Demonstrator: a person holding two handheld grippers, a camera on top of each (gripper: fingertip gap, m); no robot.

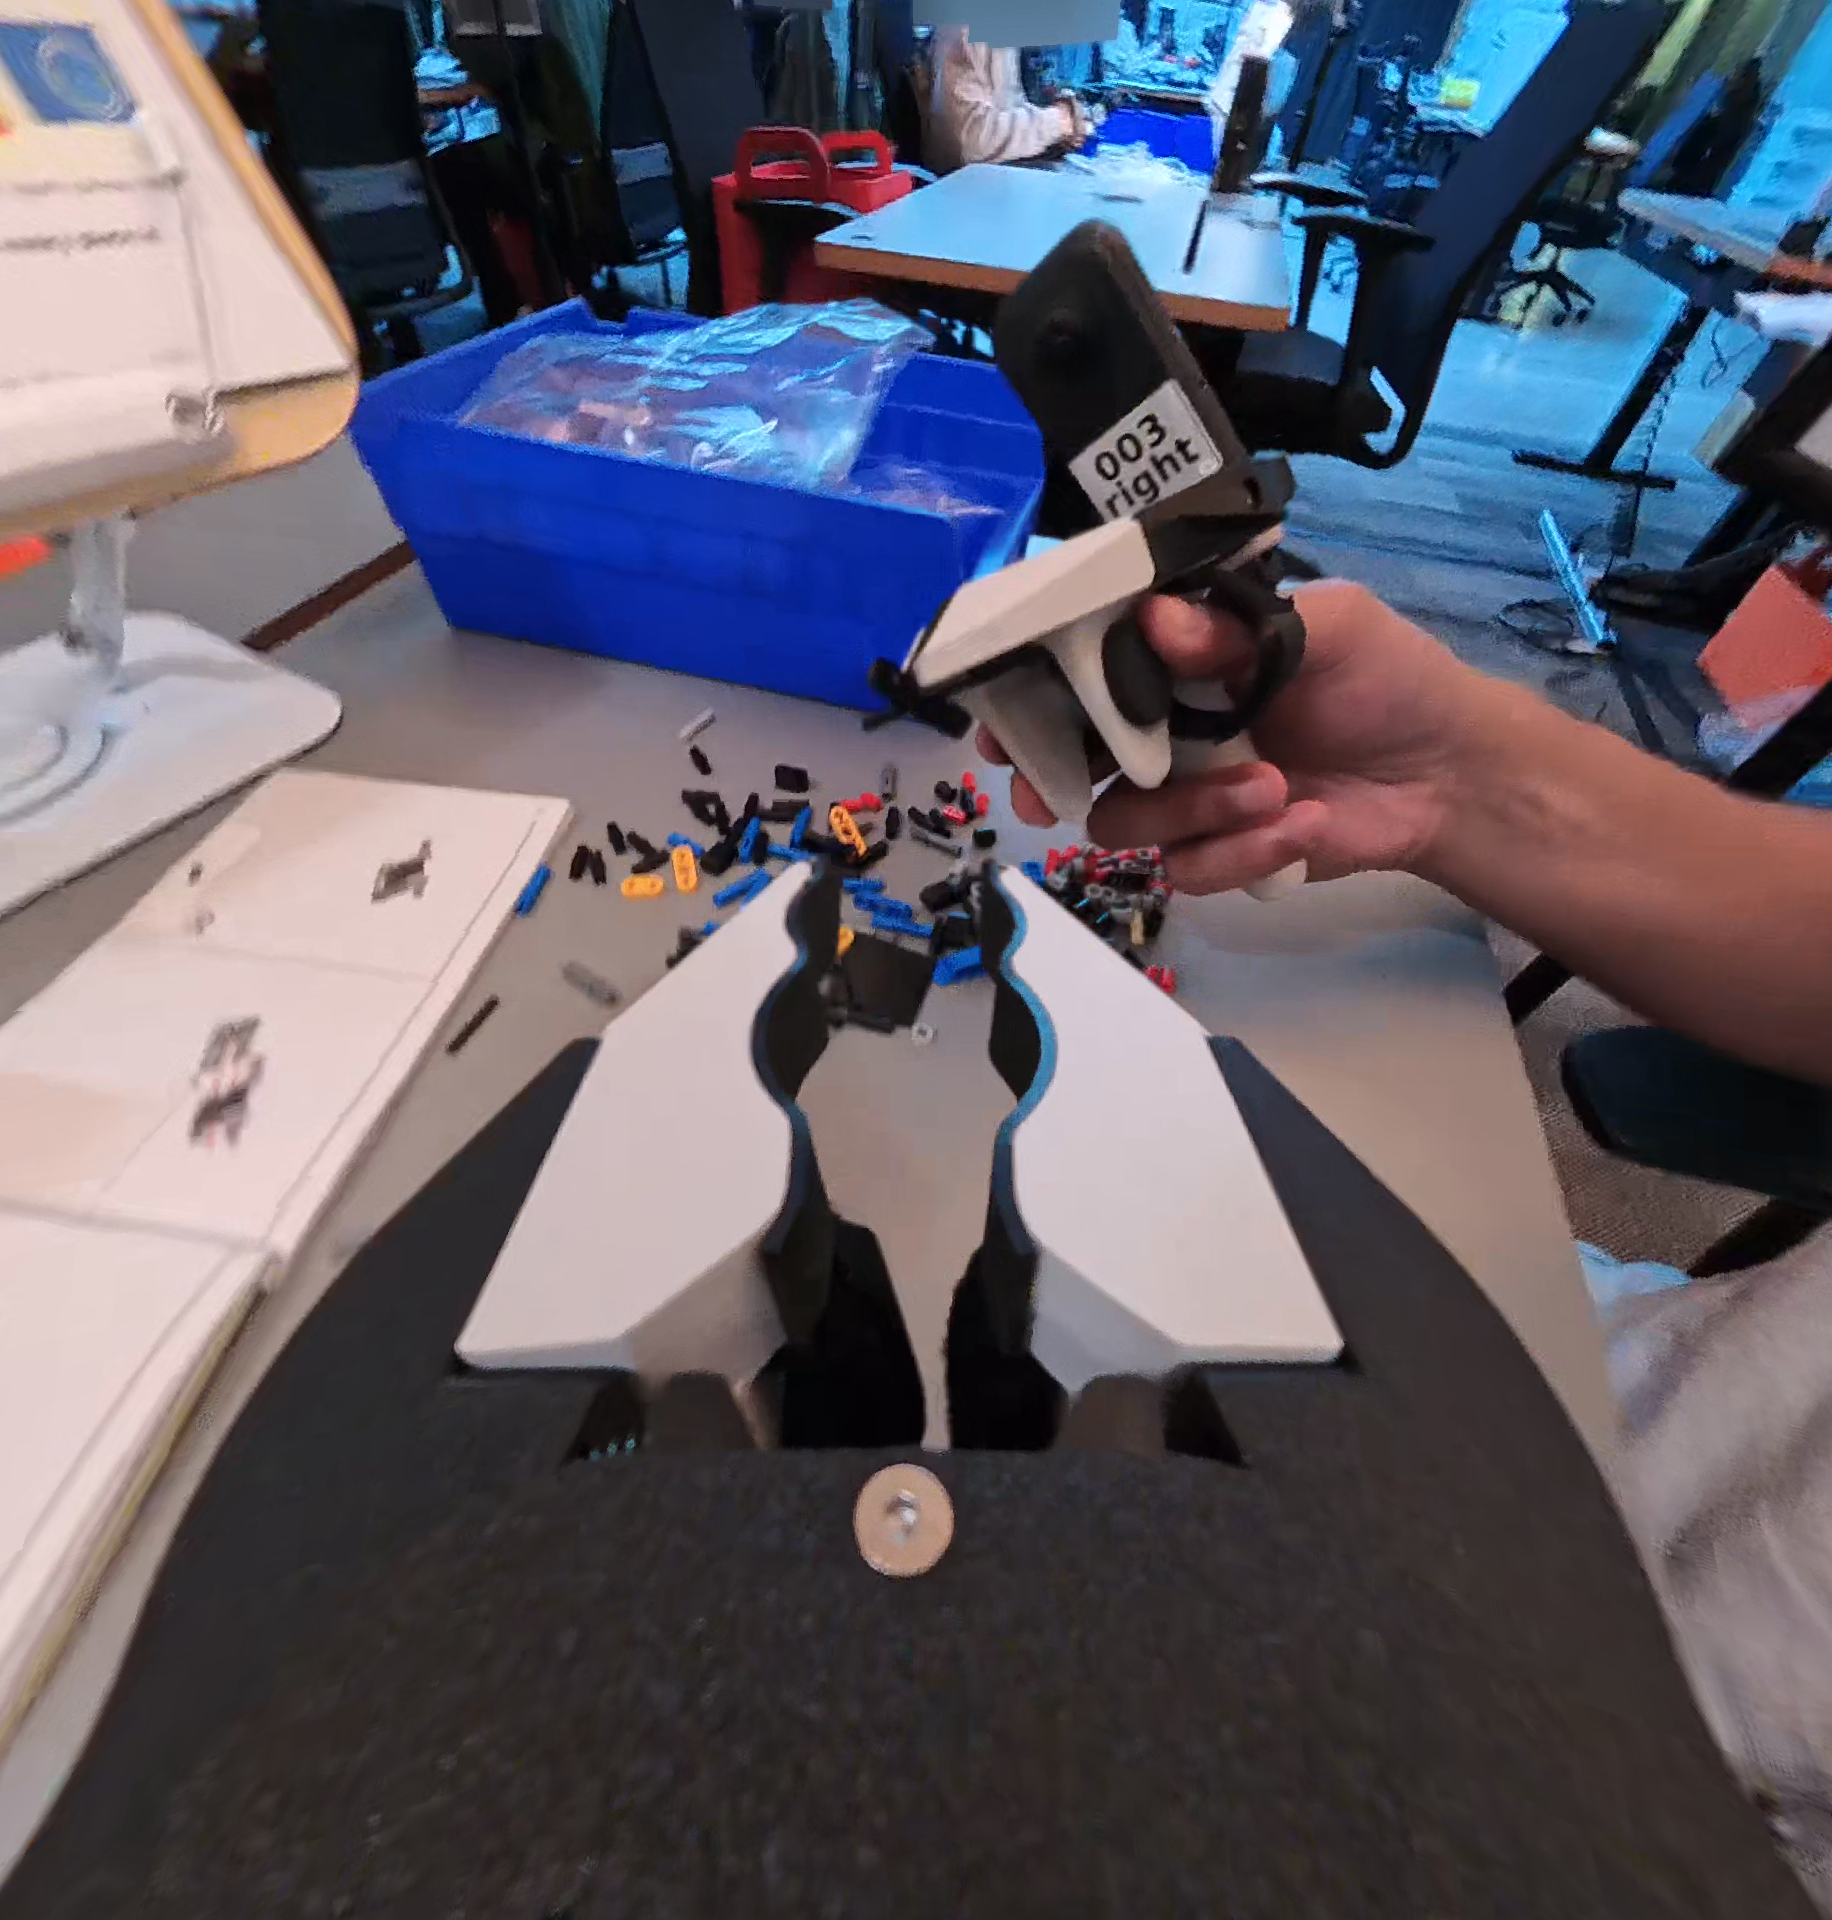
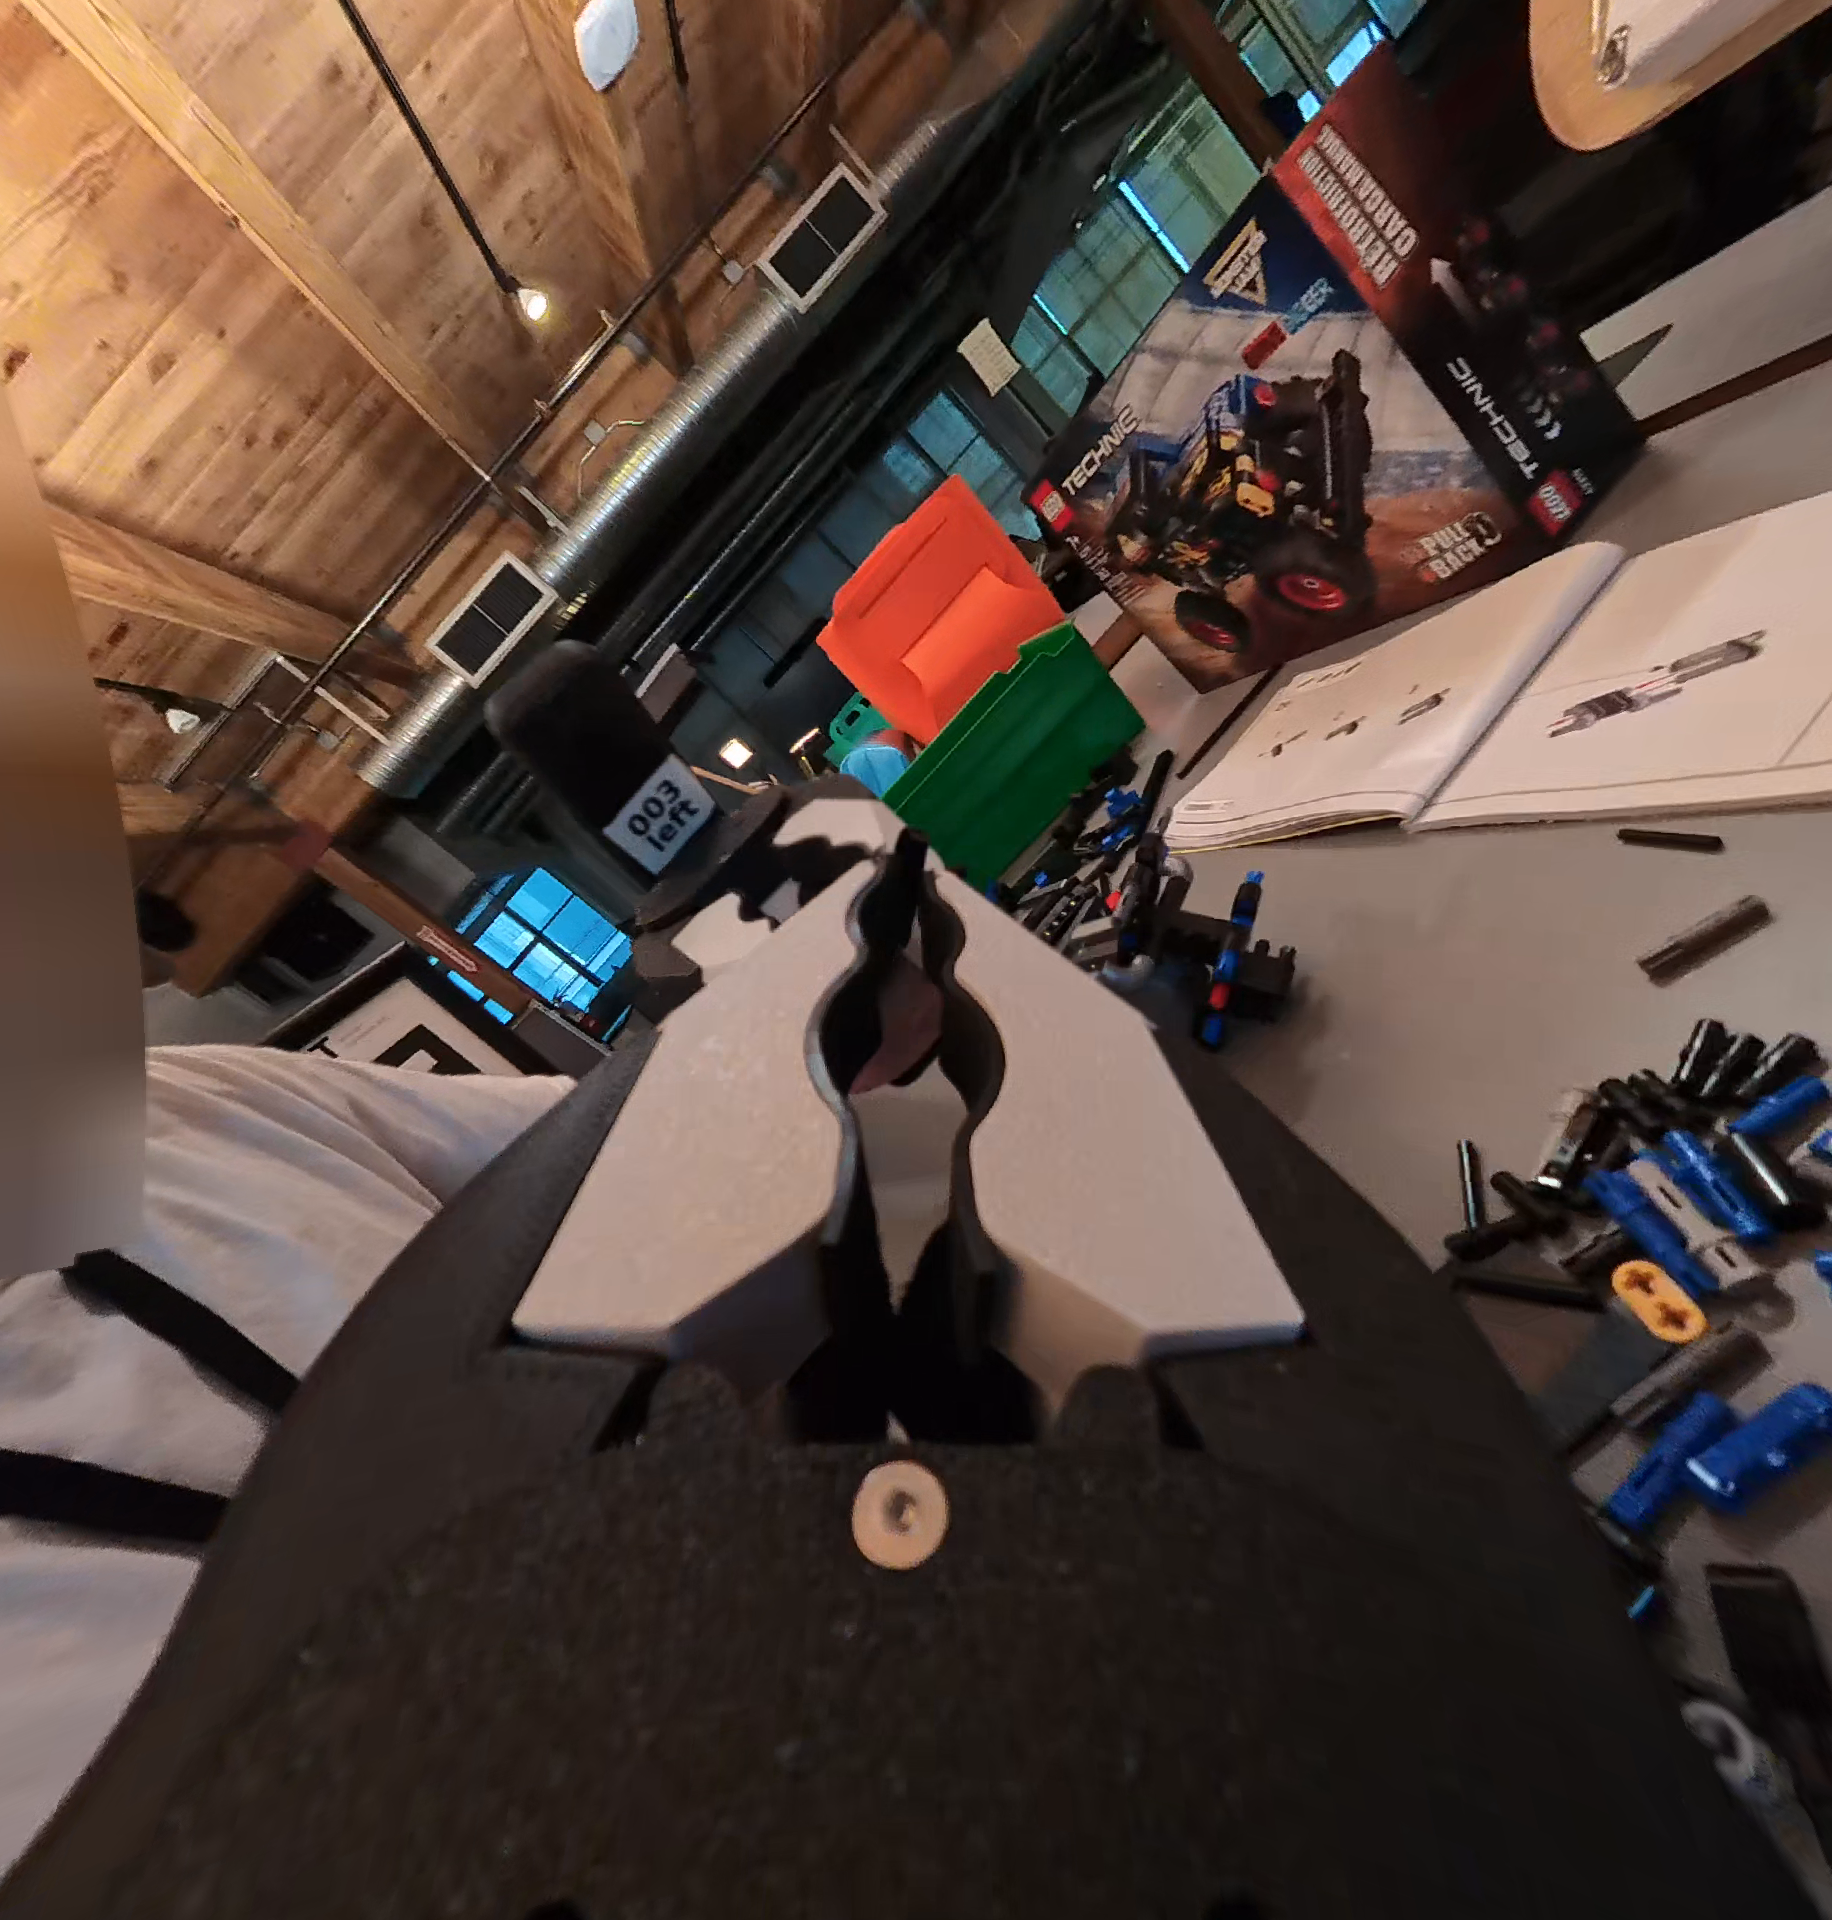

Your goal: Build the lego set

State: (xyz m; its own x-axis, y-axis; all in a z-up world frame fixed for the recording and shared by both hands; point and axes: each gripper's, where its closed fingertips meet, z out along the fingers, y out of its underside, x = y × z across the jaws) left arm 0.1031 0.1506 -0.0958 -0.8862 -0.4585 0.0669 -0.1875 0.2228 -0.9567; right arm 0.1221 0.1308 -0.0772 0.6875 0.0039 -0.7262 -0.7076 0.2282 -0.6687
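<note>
Loose lego pieces [image 1: 787, 842], black, blue, red and orange, lie in a pile on the grey table [image 1: 1307, 997]. My left gripper [image 1: 907, 883] is open and empty, low over the near side of the pile. My right gripper [image 1: 917, 675] is held above the pile's far right, tilted, and is shut on a small black lego piece [image 1: 917, 709]. In the right wrist view the right gripper [image 2: 917, 894] pinches that thin black piece [image 2: 904, 864], which sticks out past the tips. A small black and blue assembly [image 2: 1229, 961] stands on the table beyond.
An open instruction booklet [image 1: 268, 987] lies at the left and also shows in the right wrist view [image 2: 1514, 707]. A blue bin [image 1: 683, 540] with plastic bags stands behind the pile. A monitor stand [image 1: 112, 717], the lego box [image 2: 1338, 447], and green [image 2: 1005, 769] and orange [image 2: 933, 613] bins are nearby. Only a small space, under 4 cm, lies between the two pairs of fingers.
</note>
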